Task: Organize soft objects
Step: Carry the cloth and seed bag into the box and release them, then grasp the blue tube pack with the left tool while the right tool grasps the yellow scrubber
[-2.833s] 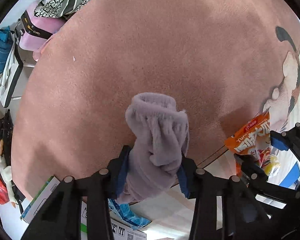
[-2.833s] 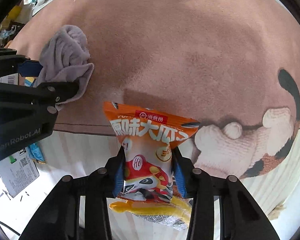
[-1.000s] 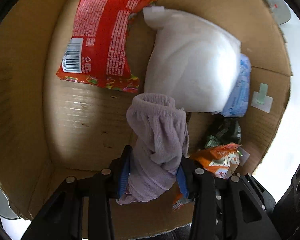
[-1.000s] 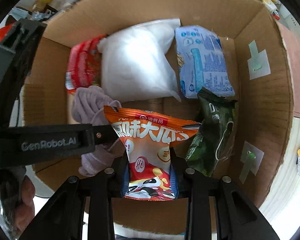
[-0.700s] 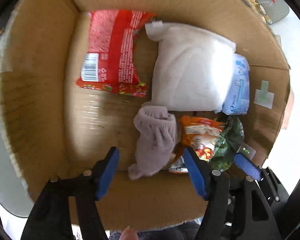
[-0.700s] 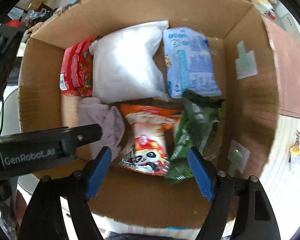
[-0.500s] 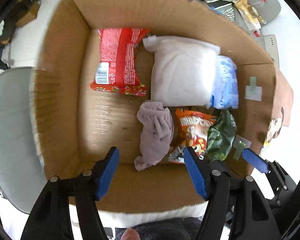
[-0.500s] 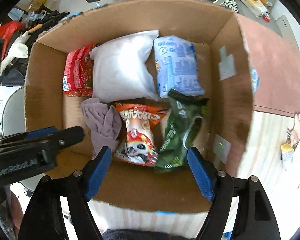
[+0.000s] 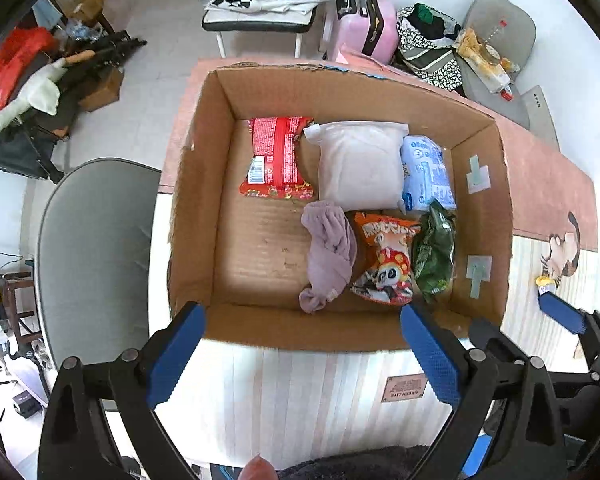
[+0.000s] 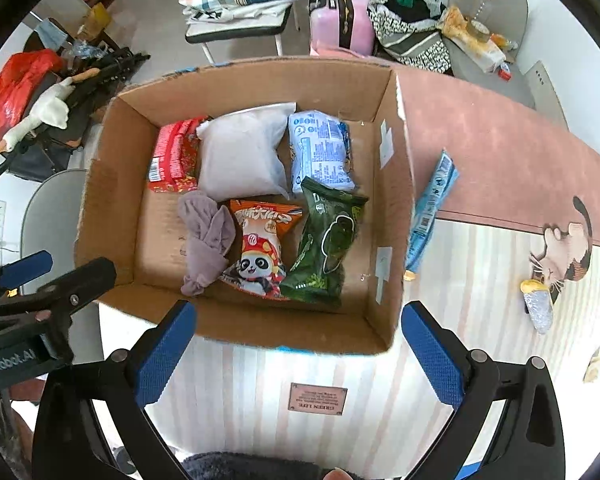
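An open cardboard box [image 9: 196, 216] [image 10: 112, 184] stands on the floor. Inside lie a lilac cloth [image 9: 328, 256] [image 10: 206, 236], an orange panda snack bag [image 9: 386, 260] [image 10: 260, 248], a green bag [image 9: 434, 256] [image 10: 328, 240], a white pillow pack [image 9: 360, 164] [image 10: 240, 152], a blue pack [image 9: 426, 174] [image 10: 320, 150] and a red bag [image 9: 278, 156] [image 10: 172, 156]. My left gripper [image 9: 300, 344] [image 10: 40, 276] is open and empty above the box's near wall. My right gripper [image 10: 298, 340] [image 9: 560, 316] is open and empty, also above the near wall.
A pink cat-pattern rug [image 10: 500, 152] lies right of the box. A blue packet [image 10: 432, 204] leans against the box's right wall. A small silver and yellow wrapper [image 10: 536, 304] lies on the striped mat. A grey chair seat [image 9: 92, 248] is left of the box.
Both grippers opened and let go: the lilac cloth and the orange snack bag now lie in the box. Both grippers have pulled up and back, so the whole box shows.
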`<state>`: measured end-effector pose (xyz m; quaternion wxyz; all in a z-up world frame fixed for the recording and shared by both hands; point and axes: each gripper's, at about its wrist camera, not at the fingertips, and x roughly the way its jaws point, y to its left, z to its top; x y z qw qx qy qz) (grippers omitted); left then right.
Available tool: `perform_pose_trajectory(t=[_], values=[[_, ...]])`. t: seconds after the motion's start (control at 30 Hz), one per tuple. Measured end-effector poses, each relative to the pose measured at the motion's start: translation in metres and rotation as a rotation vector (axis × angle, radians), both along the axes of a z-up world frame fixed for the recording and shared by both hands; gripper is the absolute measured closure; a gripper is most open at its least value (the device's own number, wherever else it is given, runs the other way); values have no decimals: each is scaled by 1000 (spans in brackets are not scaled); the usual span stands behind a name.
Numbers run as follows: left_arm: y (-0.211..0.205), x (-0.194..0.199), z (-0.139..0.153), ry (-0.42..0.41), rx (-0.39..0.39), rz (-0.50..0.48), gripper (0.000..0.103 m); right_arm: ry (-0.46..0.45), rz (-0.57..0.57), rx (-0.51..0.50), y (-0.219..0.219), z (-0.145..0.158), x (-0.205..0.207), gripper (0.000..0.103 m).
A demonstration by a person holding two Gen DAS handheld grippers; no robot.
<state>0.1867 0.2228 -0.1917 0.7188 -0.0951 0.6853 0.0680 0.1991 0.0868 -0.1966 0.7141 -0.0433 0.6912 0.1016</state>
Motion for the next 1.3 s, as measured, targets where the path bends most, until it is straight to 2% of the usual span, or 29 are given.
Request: perform_pose_trajectory(t=[0.1,0.2,0.33,0.43,0.5,0.6,0.7,0.83,0.97,1.17,1.27,1.3], values=[[-10,-8,11,-19,8,1,3,-9,2,31,-9,9,-9,0],[-30,-9,29,-68,53,-27,3,-24,-16,63,-25,20,-14,0],[-86,10,52,-143,118,-155,3,-36,-80,88,-77,31,-13,0],[-140,37,51,-148,151,-263,3,-44,-131,57,-128,35,-7,0],[-175,56,43,-132,146,-325,3,-52,-174,7,-174,34,2,0],[-241,91,17,-79,168,-444,3,-29,-230,-47,-230,22,15,0],[-305,123,-18,-32,232,-566,3,12,-282,-92,-287,-1,29,0],[-367,160,-74,92,254,-653,3,83,-299,-148,-335,-40,44,0],[-394,181,-123,207,283,-690,3,166,-279,-157,-356,-83,54,0],[-406,191,-187,334,343,-709,3,262,-163,-229,-360,-137,59,0],[-404,194,-203,373,344,-690,3,294,-127,-249,-363,-157,61,13],[-403,194,-206,382,337,-682,3,308,-133,-240,-366,-163,61,25]])
